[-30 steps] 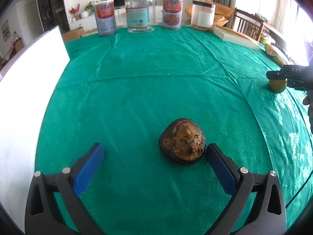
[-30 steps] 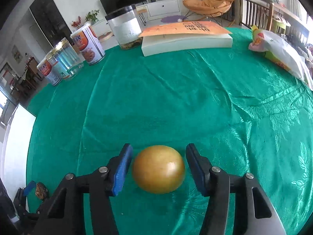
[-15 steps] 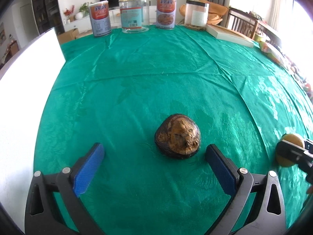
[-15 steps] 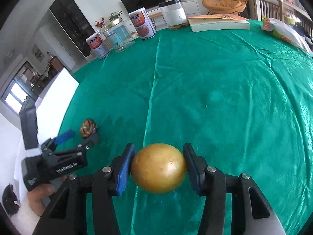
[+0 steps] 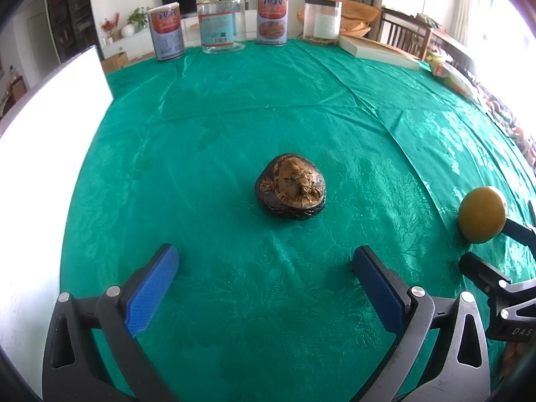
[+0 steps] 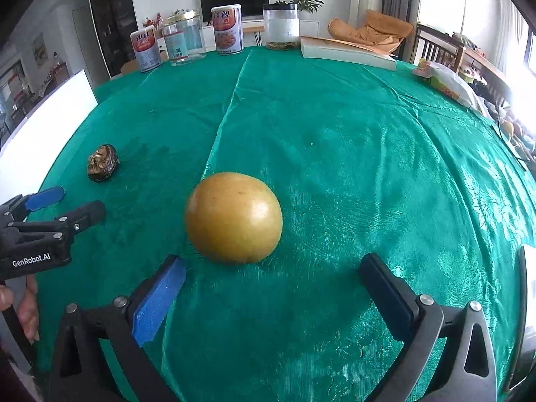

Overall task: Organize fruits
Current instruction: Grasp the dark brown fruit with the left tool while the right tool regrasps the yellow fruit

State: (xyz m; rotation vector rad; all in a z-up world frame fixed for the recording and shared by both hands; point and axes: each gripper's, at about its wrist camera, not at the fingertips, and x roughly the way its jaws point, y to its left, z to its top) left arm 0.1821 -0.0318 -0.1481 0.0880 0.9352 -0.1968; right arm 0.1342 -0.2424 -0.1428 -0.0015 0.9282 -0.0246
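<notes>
1. Since the earlier frames, the yellow fruit point(image 6: 233, 217) has travelled across the green tablecloth point(image 6: 351, 154) from the far right side to a spot near the brown shrivelled fruit point(image 5: 290, 191), and it is now sitting on the cloth instead of being pinched.
2. The right gripper point(image 6: 271, 288) is opening its jaws wide; the yellow fruit is lying just ahead of the fingertips, free of both pads, with nothing between them.
3. The left gripper point(image 5: 264, 278) is hovering with its fingers spread and empty, pointing at the brown shrivelled fruit, which is lying straight ahead of the fingertips, slightly toward the right finger.
4. Measured from the brown shrivelled fruit, the yellow fruit is lying off to the right, well apart and not touching; the left gripper is the nearer one to it.
5. That brown fruit is looking flattish, its longer side running across the fingers, so I judge a straight forward reach should straddle it.
6. Beyond the brown shrivelled fruit, at the far edge, two labelled tins point(image 5: 272, 18), a clear jar point(image 5: 219, 20) looking empty, and a black-lidded tub point(image 5: 322, 16) are standing; the tub's contents I cannot tell.
</notes>
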